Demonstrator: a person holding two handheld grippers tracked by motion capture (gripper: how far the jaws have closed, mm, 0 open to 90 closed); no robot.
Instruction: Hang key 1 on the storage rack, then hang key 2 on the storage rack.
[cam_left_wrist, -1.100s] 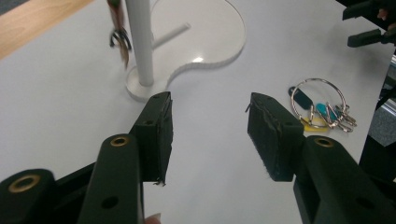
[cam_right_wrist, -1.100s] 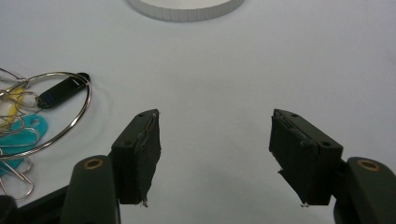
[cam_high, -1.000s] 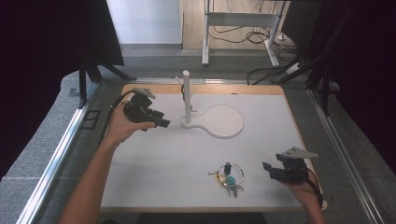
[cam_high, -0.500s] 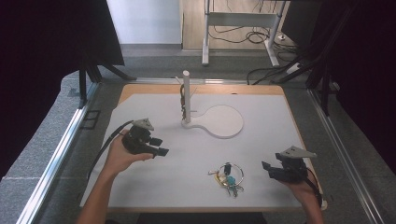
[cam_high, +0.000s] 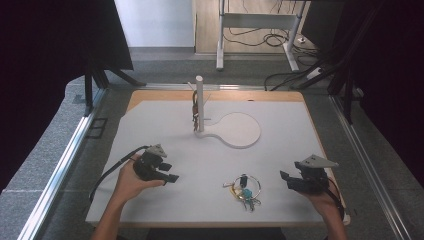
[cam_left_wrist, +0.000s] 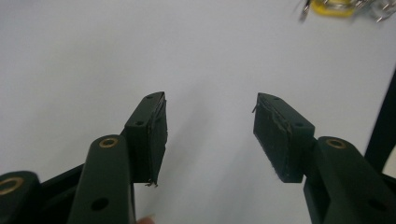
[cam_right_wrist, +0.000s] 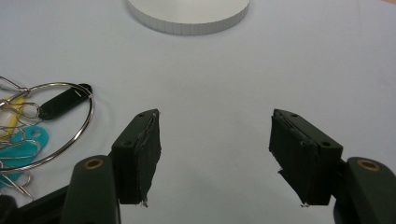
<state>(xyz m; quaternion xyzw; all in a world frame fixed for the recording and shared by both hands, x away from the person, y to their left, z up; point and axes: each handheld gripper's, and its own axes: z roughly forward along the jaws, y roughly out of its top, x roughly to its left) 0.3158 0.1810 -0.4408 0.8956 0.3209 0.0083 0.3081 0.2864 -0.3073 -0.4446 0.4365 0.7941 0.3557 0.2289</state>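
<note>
A metal key ring (cam_high: 244, 187) with black, yellow and teal tags lies on the white board near the front middle. My left gripper (cam_high: 172, 177) hovers low at the front left and points right toward the ring, well short of it. Its jaws (cam_left_wrist: 210, 100) have just been opening and stand open with nothing between them; a yellow tag (cam_left_wrist: 334, 5) shows far ahead. My right gripper (cam_high: 285, 180) rests at the front right, open and empty (cam_right_wrist: 215, 114), with the key ring (cam_right_wrist: 60, 105) just left of its left jaw.
A white stand with an upright post (cam_high: 199, 102) and a round flat base (cam_high: 240, 130) sits at the middle back of the board; small dark items (cam_high: 195, 117) hang at the post. The base's edge (cam_right_wrist: 187, 14) lies ahead of the right gripper. Metal rails (cam_high: 60, 175) border the table.
My left hand has come away from the post, toward the front left of the board and lower, with its jaws wider apart. The right hand and the key ring have stayed put.
</note>
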